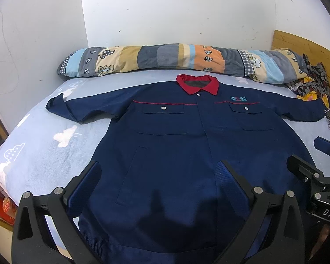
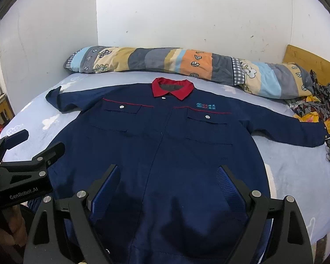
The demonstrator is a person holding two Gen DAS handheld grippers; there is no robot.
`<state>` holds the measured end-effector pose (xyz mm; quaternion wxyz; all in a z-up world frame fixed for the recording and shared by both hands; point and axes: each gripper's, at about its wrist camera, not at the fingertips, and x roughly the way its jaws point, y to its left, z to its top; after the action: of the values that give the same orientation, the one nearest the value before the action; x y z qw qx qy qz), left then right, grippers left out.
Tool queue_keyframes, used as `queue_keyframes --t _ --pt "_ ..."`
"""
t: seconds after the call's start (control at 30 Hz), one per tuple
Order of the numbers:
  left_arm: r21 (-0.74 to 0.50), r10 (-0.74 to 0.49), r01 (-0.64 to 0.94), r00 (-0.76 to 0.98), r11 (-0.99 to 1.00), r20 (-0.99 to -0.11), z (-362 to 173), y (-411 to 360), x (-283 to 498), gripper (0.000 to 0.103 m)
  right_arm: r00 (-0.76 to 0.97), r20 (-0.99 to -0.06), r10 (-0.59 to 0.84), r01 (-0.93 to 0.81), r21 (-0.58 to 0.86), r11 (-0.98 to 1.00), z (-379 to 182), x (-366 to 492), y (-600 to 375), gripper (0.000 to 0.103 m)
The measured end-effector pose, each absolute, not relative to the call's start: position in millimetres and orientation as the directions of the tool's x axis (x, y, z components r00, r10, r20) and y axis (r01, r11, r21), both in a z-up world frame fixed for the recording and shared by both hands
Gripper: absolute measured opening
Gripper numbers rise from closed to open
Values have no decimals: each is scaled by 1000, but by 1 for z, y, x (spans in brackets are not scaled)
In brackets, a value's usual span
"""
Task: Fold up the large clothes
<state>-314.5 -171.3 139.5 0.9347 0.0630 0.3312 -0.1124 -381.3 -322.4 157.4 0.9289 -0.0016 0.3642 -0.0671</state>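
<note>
On the light blue bedsheet, a navy work jacket with a red collar is spread flat, front up, sleeves out. Above its lower half, the left gripper and right gripper are held spread wide, nothing gripped.

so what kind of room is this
Most likely a bedroom: the navy work shirt lies spread on a bed with a cloud-print sheet, a rolled patchwork quilt against the wall, and a wooden headboard on the right.
</note>
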Motion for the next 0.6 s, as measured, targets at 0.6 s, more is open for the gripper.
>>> queue_keyframes --t 0.6 --pt "33 -170 255 731 966 -661 133 -174 -309 103 690 -719 -82 165 46 985 157 -380 -348 90"
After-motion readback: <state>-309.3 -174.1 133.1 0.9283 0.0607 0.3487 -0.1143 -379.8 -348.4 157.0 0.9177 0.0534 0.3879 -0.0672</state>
